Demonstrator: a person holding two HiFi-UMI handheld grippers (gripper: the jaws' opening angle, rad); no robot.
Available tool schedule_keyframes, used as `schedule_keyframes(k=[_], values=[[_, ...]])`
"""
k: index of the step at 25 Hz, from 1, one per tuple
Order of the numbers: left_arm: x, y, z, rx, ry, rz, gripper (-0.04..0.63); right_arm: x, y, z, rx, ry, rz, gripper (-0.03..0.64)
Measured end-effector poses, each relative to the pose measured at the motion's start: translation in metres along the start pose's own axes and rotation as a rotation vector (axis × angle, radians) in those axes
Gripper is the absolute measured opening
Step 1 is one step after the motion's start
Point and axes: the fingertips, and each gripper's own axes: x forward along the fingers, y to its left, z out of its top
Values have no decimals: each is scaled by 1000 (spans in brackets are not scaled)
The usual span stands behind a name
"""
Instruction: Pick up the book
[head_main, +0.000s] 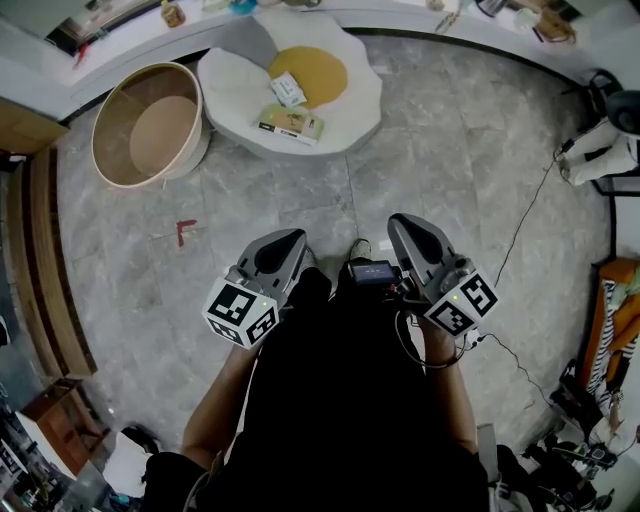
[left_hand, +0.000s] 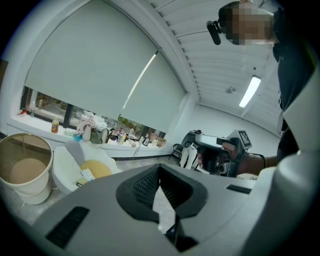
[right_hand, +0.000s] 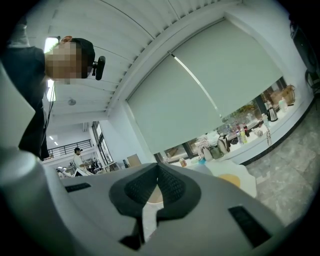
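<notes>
We see left gripper (head_main: 288, 240) and right gripper (head_main: 405, 225) both closed, nothing between the jaws, held side by side. Book (head_main: 290, 124) lies on egg-shaped cushion (head_main: 235, 100), well ahead of both.

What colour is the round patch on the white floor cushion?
The patch is mustard yellow, clearest in the head view.

Left gripper (head_main: 283, 243) and right gripper (head_main: 408, 228) point forward, side by side before the torso (head_main: 340, 400), jaws closed, empty.
</notes>
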Motion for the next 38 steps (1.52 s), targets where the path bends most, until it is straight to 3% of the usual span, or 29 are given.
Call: schedule_keyframes(k=[17, 38], values=[[3, 18, -12, -51, 28, 81, 15, 5, -16, -1, 10, 12, 15, 17], [141, 27, 48, -99, 23, 126, 14, 38, -153, 79, 24, -16, 98, 17]])
